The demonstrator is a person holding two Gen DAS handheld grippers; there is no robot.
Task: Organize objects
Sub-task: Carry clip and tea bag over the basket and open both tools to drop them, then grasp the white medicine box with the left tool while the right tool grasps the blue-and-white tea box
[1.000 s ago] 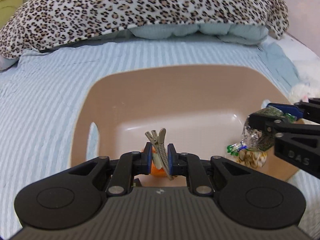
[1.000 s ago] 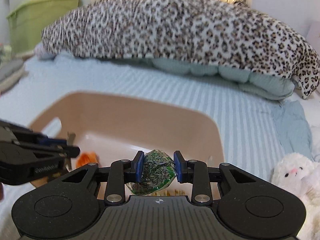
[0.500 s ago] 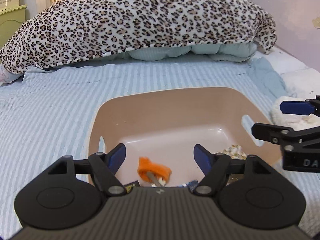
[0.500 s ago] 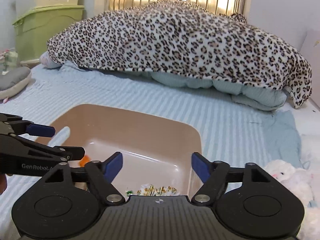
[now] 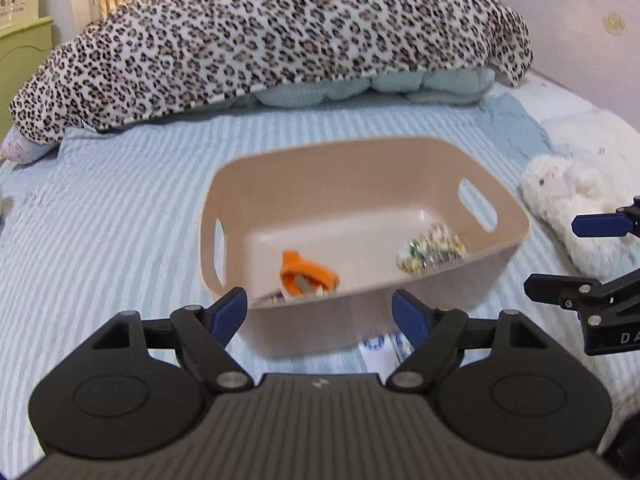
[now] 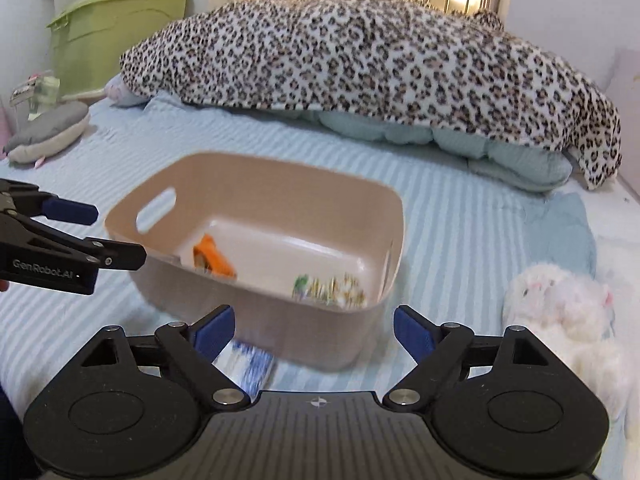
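Observation:
A tan plastic basket (image 5: 348, 168) with handle slots sits on the striped bed; it also shows in the right wrist view (image 6: 280, 178). Inside lie an orange hair clip (image 5: 306, 274) (image 6: 212, 258) and a green-and-clear snack packet (image 5: 432, 250) (image 6: 330, 286). My left gripper (image 5: 320, 312) is open and empty, just in front of the basket's near wall. My right gripper (image 6: 314, 326) is open and empty, in front of the basket's right end. A blue-and-white packet (image 6: 250, 364) (image 5: 384, 344) lies on the bed by the basket's near wall.
A white plush rabbit (image 6: 560, 308) (image 5: 568, 192) lies on the bed right of the basket. A leopard-print blanket (image 5: 260, 36) over pale pillows crosses the back. A grey cushion (image 6: 48, 132) and a green bin (image 6: 116, 28) are at far left.
Both grippers opened and let go: the hair clip and the snack packet now lie in the basket. Both grippers have pulled back and up, away from the basket.

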